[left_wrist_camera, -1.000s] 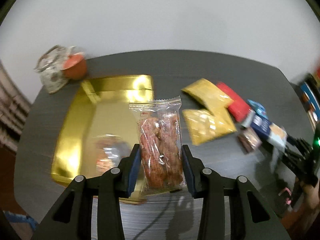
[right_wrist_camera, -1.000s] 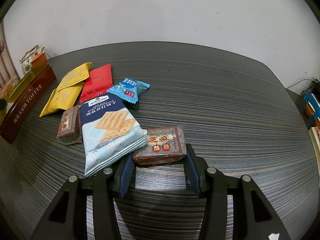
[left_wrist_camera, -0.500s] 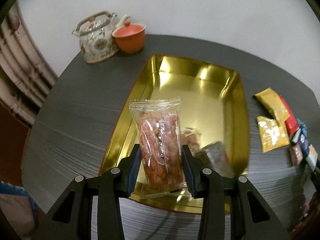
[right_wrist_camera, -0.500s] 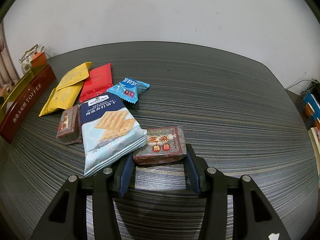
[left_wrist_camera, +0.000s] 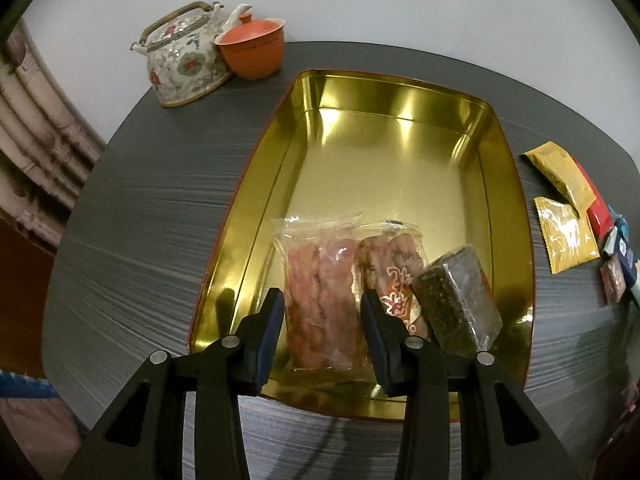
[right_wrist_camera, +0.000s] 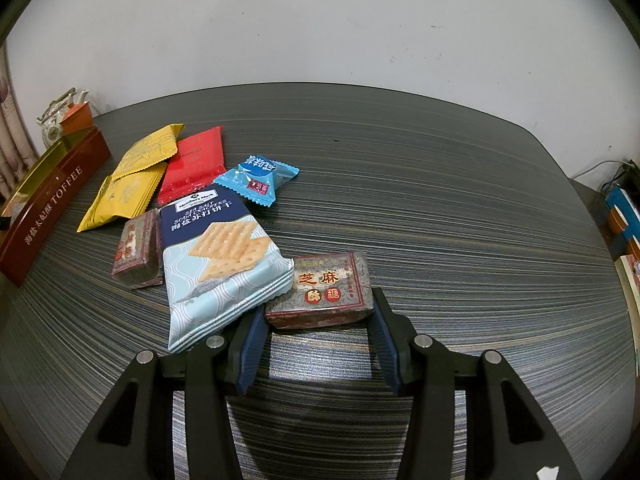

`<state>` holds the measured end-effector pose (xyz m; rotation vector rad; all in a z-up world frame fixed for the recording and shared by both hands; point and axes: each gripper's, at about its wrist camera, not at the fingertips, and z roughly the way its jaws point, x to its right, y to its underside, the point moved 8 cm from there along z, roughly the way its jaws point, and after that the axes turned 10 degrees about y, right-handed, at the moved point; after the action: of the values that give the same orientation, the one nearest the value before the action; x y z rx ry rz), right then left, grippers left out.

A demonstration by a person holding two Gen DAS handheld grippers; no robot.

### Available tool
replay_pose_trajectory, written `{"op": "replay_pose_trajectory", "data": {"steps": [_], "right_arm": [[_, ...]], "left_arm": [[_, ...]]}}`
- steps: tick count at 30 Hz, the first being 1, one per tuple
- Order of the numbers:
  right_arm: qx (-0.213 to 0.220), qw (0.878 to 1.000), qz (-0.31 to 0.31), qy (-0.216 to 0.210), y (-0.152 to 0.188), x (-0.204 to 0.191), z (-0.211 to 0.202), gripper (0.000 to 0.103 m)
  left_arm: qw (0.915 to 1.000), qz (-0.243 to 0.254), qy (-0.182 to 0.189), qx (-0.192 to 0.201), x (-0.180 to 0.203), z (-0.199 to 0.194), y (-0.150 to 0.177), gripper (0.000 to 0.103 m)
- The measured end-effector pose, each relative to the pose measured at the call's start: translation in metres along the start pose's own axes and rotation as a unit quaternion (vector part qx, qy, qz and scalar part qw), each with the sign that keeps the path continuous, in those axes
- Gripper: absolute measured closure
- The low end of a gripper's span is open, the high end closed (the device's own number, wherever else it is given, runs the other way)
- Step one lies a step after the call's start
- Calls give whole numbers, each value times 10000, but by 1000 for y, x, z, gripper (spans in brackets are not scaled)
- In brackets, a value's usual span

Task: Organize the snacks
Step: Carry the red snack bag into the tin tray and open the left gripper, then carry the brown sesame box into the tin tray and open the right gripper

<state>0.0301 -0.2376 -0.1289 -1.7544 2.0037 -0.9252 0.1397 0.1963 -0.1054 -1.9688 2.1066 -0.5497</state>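
Released pastry packet [left_wrist_camera: 322,300], between left tool [left_wrist_camera: 322,332]

Gold tin [left_wrist_camera: 508,184]; floral teapot [left_wrist_camera: 184,64]; orange cup [left_wrist_camera: 252,54] (grey striped table [right_wrist_camera: 440,200]).

the left gripper [left_wrist_camera: 322,326] sits low in the centre of its frame, black arms reaching up from the bottom edge, blue-padded fingers [left_wrist_camera: 270,336] parted. the right gripper [right_wrist_camera: 316,334] sits likewise at the lower centre of its frame, its fingers [right_wrist_camera: 386,340] spread wide, pointing forward.
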Motion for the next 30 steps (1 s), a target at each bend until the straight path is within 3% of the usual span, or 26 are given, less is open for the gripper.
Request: {"op": "replay_pose_trajectory", "data": {"steps": [16,25,27,30], "right_arm": [[-49,9986,233,465,3,3,-4,59],[-270,9944,471,901,8,23,-17,60],[-251,9931,540,1011,5,29,-23,60],[-170,9926,621,1033,-5,30,-36,60]], "left_arm": [[9992,65,121,377,0,-34,6,60],[9969,46,138,774,-13,-56,17,44],[9964,-34,172,833,-18,-57,18,35],[9962,-150,228,828,-22,-58,18,34]]}}
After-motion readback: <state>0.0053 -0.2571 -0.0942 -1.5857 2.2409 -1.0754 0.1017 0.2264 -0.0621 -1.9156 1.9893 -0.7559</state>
